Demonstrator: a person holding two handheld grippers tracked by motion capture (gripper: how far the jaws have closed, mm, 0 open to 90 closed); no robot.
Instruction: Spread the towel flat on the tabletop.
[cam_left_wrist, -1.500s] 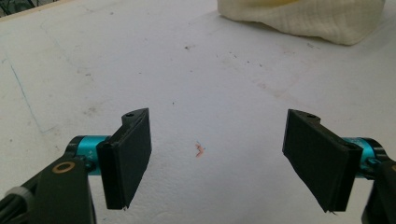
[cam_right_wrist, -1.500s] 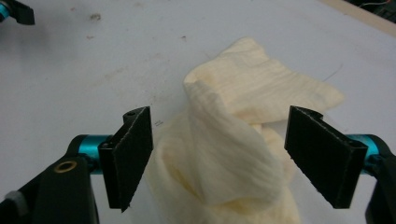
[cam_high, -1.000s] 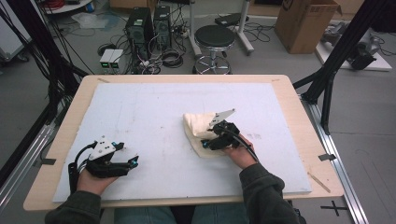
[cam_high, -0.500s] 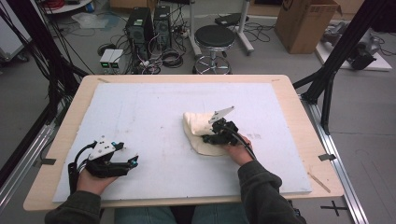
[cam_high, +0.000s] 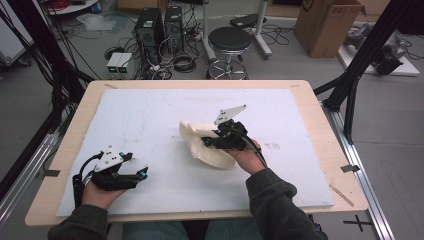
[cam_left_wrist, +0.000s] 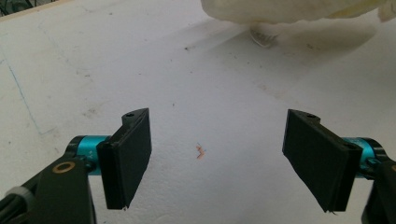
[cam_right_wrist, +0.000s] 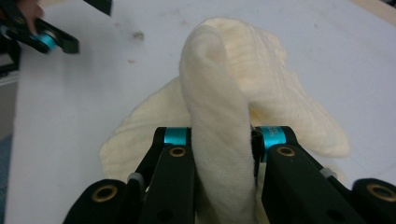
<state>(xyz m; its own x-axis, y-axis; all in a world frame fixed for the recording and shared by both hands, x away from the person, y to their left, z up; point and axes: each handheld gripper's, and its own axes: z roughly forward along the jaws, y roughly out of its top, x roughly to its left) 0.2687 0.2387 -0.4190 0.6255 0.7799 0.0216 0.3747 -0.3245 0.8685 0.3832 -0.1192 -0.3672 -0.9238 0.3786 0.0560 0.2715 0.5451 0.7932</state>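
Note:
A cream cloth (cam_high: 197, 140) lies bunched near the middle of the white board (cam_high: 145, 115). My right gripper (cam_high: 209, 143) has just been closing and is now shut on a fold of it. In the right gripper view the cloth (cam_right_wrist: 233, 88) rises as a thick pinched ridge between the jaws of the right gripper (cam_right_wrist: 222, 140), lifted off the board. My left gripper (cam_high: 141, 173) rests low at the board's front left, open with nothing between its pads (cam_left_wrist: 126, 158). The cloth's edge (cam_left_wrist: 289, 11) lies well beyond the left gripper (cam_left_wrist: 219, 158).
The board sits on a wooden table (cam_high: 327, 145) with a narrow bare rim. Behind the table, on the floor, stand a stool (cam_high: 230, 40), computer towers (cam_high: 160, 25) with cables, and a cardboard box (cam_high: 327, 22). Black frame legs (cam_high: 357, 75) flank both sides.
The right gripper has shut on a fold of the cloth and risen a little, pulling that fold up. The left gripper has stayed where it was.

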